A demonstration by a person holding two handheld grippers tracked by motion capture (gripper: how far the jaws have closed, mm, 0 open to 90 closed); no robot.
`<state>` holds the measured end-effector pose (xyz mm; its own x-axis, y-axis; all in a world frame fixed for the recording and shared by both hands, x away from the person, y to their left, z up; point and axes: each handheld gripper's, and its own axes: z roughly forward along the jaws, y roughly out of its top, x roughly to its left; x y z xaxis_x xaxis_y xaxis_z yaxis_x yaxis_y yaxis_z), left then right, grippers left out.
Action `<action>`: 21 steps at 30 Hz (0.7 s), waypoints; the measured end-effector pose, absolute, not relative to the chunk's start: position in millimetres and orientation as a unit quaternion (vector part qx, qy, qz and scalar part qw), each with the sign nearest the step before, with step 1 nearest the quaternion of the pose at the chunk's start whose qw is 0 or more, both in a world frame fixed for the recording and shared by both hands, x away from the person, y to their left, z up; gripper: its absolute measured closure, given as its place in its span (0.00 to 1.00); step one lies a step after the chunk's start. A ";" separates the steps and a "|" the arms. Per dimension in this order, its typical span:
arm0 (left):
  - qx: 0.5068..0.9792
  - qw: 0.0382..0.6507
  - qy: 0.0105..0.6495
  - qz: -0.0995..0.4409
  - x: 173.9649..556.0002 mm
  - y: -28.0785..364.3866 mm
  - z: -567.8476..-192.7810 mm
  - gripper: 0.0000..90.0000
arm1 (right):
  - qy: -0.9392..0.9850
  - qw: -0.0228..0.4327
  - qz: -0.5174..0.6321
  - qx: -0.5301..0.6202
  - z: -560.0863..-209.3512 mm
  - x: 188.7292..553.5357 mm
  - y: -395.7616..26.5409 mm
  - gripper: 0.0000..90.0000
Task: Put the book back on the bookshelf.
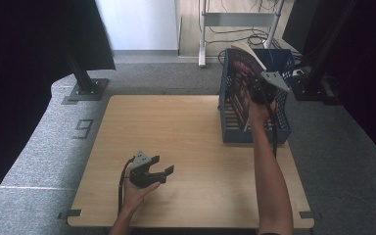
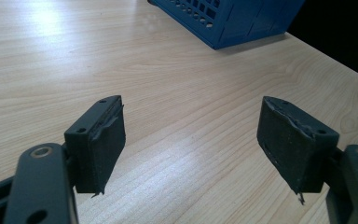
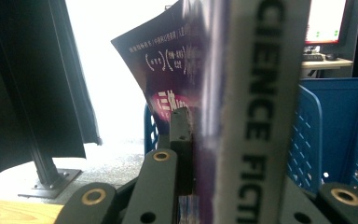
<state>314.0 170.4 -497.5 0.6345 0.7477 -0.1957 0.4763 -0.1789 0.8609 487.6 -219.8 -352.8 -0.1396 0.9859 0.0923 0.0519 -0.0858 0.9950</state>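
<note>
At the upper right of the high view the right gripper (image 1: 258,91) is clamped on a paperback book (image 1: 244,81), holding it upright by its spine edge over the blue slotted basket (image 1: 283,129), apparently so it can slide down edge-first between the walls. The basket sits at the table's (image 1: 186,132) right edge, with open space inside it beside the book. At lower left the left gripper (image 1: 162,175) rests with jaws spread wide and empty, clear of the work.

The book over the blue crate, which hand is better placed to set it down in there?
Right. The right gripper is already shut on the book above the blue crate; the left gripper rests open on the table, away from it.
</note>
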 end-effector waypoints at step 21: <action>0.751 0.497 0.412 0.138 315.8 176.9 -499.8 0.26 | 0.511 0.447 0.539 0.499 -365.4 501.0 -215.1 0.91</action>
